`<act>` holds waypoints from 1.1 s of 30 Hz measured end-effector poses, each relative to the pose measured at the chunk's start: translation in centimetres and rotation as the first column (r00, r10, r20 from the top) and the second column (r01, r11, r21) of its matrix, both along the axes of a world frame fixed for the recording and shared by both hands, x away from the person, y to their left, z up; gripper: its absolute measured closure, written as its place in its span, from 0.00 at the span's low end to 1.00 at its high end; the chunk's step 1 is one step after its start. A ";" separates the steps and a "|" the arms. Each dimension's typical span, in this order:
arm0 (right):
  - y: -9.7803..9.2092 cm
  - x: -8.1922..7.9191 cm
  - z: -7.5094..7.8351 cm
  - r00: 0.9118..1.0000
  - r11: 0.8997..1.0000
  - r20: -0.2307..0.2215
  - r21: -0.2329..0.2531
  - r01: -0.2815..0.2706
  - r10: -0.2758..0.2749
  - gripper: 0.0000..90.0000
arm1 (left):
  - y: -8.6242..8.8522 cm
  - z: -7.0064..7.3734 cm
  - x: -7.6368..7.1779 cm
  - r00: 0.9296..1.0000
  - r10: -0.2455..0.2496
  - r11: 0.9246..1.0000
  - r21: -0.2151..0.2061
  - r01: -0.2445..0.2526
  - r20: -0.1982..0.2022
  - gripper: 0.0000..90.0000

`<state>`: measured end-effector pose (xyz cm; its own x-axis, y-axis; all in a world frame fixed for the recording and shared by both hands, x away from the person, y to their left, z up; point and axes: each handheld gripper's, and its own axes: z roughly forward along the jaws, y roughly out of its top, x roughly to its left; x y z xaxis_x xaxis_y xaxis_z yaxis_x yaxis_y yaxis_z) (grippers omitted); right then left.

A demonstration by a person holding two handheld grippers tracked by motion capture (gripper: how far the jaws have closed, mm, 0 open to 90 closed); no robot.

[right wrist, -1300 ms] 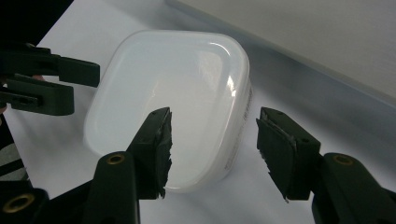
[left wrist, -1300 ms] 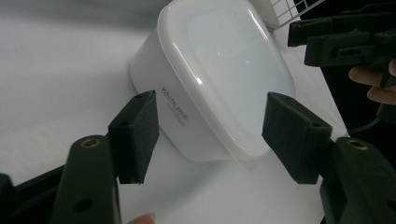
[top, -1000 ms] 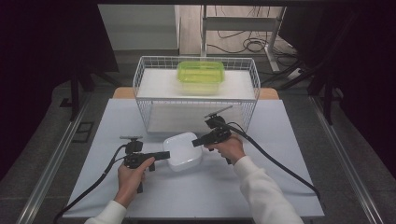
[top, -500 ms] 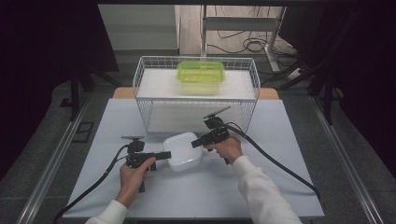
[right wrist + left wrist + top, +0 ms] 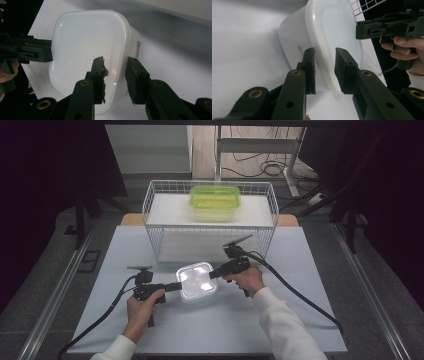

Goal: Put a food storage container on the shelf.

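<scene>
Container (image 5: pixel 198 281) sits between your tongs: left gripper (image 5: pixel 176 286) and right gripper (image 5: pixel 214 274) each straddle a rim edge (jaws spread, not yet pinching).

Pale table (image 5: pixel 300 320) on grey floor (image 5: pixel 380 285); dark surroundings; cables (image 5: pixel 260 167) behind, possibly desk frame (image 5: pixel 260 145).

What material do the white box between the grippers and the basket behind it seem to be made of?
White box: probably plastic, translucent and glossy; light glints on its lid and it looks milky. Basket: seemingly metal wire with a white coating, judging by its thin open grid.
</scene>
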<state>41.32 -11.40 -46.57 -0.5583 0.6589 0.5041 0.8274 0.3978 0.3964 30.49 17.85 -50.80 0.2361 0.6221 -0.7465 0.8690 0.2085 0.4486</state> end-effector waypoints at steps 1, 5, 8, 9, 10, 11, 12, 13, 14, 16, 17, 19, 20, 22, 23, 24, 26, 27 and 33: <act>0.0 -0.1 0.1 1.000 1.000 0.004 -0.004 0.002 -0.002 0.78 | 0.0 0.1 0.0 1.000 0.000 1.000 -0.001 0.000 0.001 0.80; -0.1 -0.3 0.4 1.000 1.000 0.019 -0.005 0.004 -0.004 0.80 | 0.1 0.2 -0.2 1.000 0.000 1.000 -0.003 0.000 0.012 0.83; -0.2 -0.4 0.6 1.000 1.000 0.028 -0.004 0.004 -0.004 0.81 | 0.1 0.3 -0.2 1.000 -0.001 1.000 -0.002 0.001 0.016 0.85; -0.2 -0.5 0.6 0.999 1.000 0.033 -0.004 0.005 -0.005 0.82 | 0.1 0.3 -0.3 1.000 0.000 1.000 -0.003 0.001 0.018 0.85; -0.2 -0.5 0.6 0.999 1.000 0.039 -0.002 0.004 -0.004 0.82 | 0.2 0.3 -0.3 1.000 -0.002 1.000 -0.003 0.002 0.019 0.86; -0.2 -0.6 0.6 0.999 1.000 0.043 0.000 0.003 -0.003 0.82 | 0.2 0.3 -0.3 1.000 -0.001 1.000 -0.005 0.001 0.020 0.86; -0.3 -0.6 0.6 0.999 1.000 0.044 0.005 0.004 -0.005 0.83 | 0.2 0.4 -0.4 1.000 0.000 1.000 -0.009 0.000 0.022 0.87; -0.4 -0.7 0.6 0.999 1.000 0.045 0.009 0.004 -0.004 0.83 | 0.2 0.4 -0.4 1.000 -0.001 1.000 -0.012 0.001 0.024 0.87; -0.5 -0.7 0.6 0.999 1.000 0.045 0.013 0.006 -0.007 0.83 | 0.2 0.5 -0.4 1.000 -0.004 1.000 -0.013 0.004 0.025 0.88; -0.7 -0.8 0.5 0.999 1.000 0.049 0.020 0.003 -0.004 0.83 | 0.1 0.5 -0.5 0.999 -0.009 1.000 -0.012 0.009 0.031 0.89; -0.7 -0.9 0.5 0.999 1.000 0.054 0.022 0.001 -0.002 0.83 | 0.1 0.6 -0.5 0.999 -0.010 1.000 -0.011 0.010 0.032 0.89; -0.8 -1.0 0.6 0.998 1.000 0.062 0.019 -0.005 0.004 0.83 | 0.1 0.6 -0.5 0.999 -0.014 1.000 -0.010 0.014 0.036 0.89; -0.8 -1.0 0.6 0.998 1.000 0.066 0.021 -0.007 0.006 0.83 | 0.1 0.7 -0.6 0.999 -0.017 1.000 -0.005 0.017 0.040 0.89; -0.9 -1.1 0.6 0.997 1.000 0.074 0.024 -0.014 0.012 0.83 | 0.0 0.8 -0.6 0.998 -0.020 1.000 0.007 0.020 0.052 0.89; -1.0 -1.1 0.6 0.997 1.000 0.075 0.026 -0.015 0.013 0.83 | 0.0 0.9 -0.7 0.998 -0.022 1.000 0.008 0.022 0.056 0.89; -1.0 -1.1 0.6 0.997 0.999 0.079 0.030 -0.017 0.014 0.83 | 0.0 1.0 -0.7 0.998 -0.023 1.000 0.008 0.022 0.060 0.89; -1.1 -1.2 0.8 0.996 0.999 0.087 0.033 -0.019 0.016 0.83 | -0.1 1.3 -0.8 0.997 -0.025 1.000 0.014 0.024 0.072 0.89; -1.2 -1.3 1.0 0.996 0.999 0.092 0.035 -0.020 0.017 0.83 | -0.1 1.4 -0.8 0.997 -0.025 1.000 0.013 0.024 0.075 0.89; -1.5 -1.9 1.9 0.993 0.999 0.119 0.043 -0.026 0.020 0.83 | -0.3 2.5 -1.2 0.993 -0.032 0.999 0.030 0.028 0.112 0.90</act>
